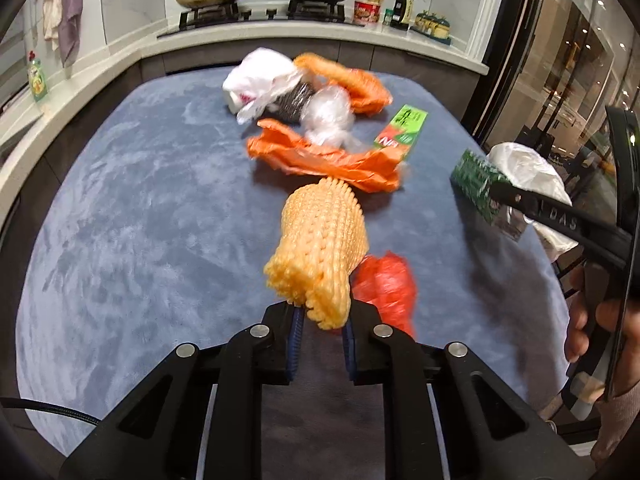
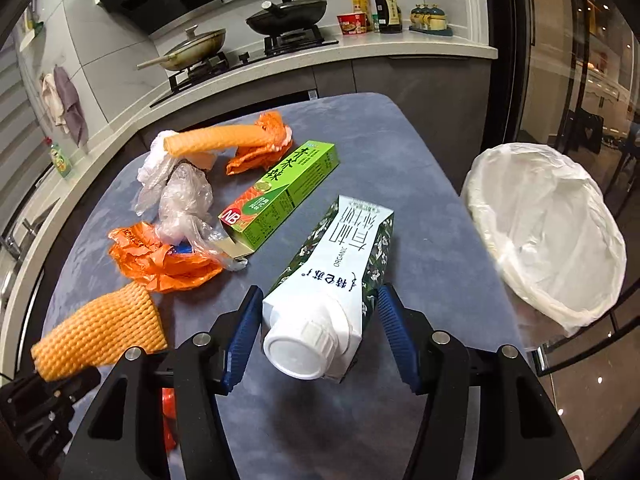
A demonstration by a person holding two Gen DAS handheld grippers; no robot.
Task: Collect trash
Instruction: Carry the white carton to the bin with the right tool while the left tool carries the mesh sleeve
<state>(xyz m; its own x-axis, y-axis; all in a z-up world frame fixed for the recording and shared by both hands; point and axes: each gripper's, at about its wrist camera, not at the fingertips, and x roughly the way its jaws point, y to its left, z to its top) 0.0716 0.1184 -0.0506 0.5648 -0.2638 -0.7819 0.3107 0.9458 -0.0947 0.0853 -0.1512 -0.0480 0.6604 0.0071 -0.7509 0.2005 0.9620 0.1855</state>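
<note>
Both tongs loaded, most trash still out
Left tongs [image 1: 320, 322] clamped the foam net sleeve [image 1: 320, 248]; right tongs [image 2: 320, 334] gripped the milk carton [image 2: 332, 276] near the lined bin [image 2: 548, 236]; bags and green box [image 2: 280, 196] remained on the surface [image 2: 400, 152]

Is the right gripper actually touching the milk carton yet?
Touching. In the right wrist view the right gripper has both blue pads pressed against the milk carton's sides.
</note>
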